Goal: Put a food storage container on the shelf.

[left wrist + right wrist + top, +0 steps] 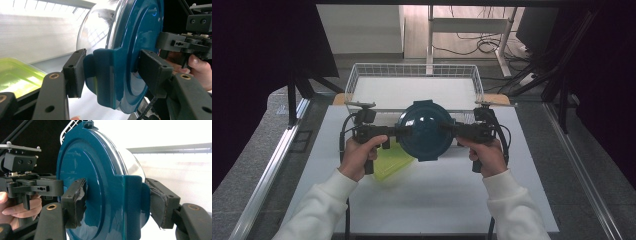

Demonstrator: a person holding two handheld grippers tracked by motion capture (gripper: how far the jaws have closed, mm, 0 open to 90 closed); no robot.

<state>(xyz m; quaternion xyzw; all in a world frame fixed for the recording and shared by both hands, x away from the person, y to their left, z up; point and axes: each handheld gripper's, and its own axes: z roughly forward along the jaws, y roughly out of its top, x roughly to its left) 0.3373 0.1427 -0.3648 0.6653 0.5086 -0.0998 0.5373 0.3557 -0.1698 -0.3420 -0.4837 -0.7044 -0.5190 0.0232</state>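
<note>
Closest to the lens in the left gripper view: black pads point(75, 72) of the left gripper point(113, 72) pinching a teal clip tab on the rim of the round container point(135, 37), one pad on the clear bowl side, the other on the lid side. Same in the right gripper view: the right gripper point(116, 203) has its pads point(75, 202) clamped on the opposite clip tab, one pad flat on the lid face, the other against the tab's back. Both grips are on the container, jaws partway apart with the rim between them.

Count: one container, two grippers, one yellow-green box point(391, 161), one wire basket point(354, 75), one white mat point(452, 200).

Container look: dark teal lid with raised concentric rings, clear glossy dome-shaped bowl under it, chunky teal clips at the sides plus one at the top edge. From the high view it is held off the table between the left gripper point(398, 132) and the right gripper point(450, 131), lid face toward the camera, over the far part of the mat, just in front of the basket's near rim.

The box lies on the mat below and left of the container, partly hidden by it and the left hand point(360, 156). Right hand point(486, 154) is level with the left.

Room: near half of the mat is bare; basket inside looks bare white, walls low. Metal rails run along both table sides, well apart from the hands.
</note>
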